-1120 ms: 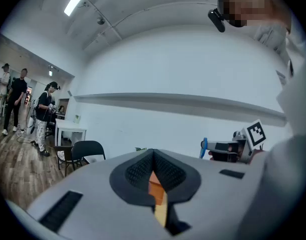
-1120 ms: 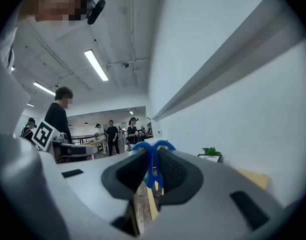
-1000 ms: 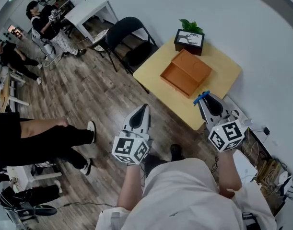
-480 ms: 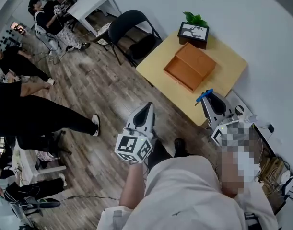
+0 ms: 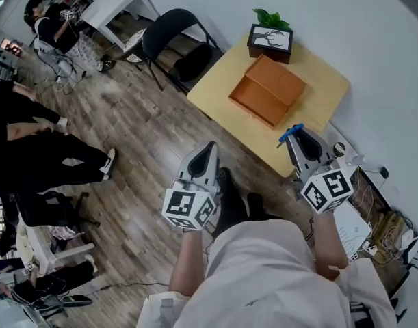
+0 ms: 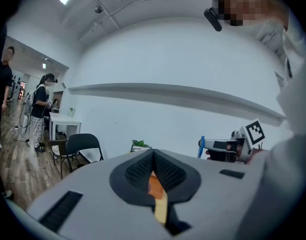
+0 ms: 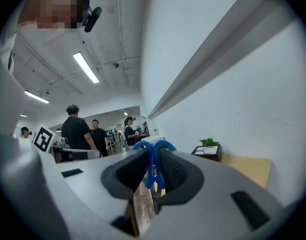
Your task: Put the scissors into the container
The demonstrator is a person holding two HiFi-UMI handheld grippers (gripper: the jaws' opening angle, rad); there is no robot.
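Observation:
Blue-handled scissors [image 5: 290, 134] stick out of my right gripper [image 5: 297, 140], which is shut on them near the front edge of the light wooden table [image 5: 325, 104]. In the right gripper view the blue handles [image 7: 154, 156] sit pinched between the dark pads. The container is an open orange-brown wooden box [image 5: 265, 89] lying in the middle of the table, beyond the scissors. My left gripper [image 5: 206, 154] hangs shut over the floor, left of the table, with nothing in it; the left gripper view shows its jaws [image 6: 153, 171] pressed together.
A black planter with a green plant [image 5: 270, 39] stands at the table's far corner. A black chair [image 5: 174, 46] stands left of the table. Several people [image 5: 37, 162] are on the wood floor at left. Cables and papers [image 5: 373, 231] lie at right by the wall.
The view has shifted a little; both grippers stay at about the same height, the right one still holding the scissors at the table's front edge. People at left have walked on.

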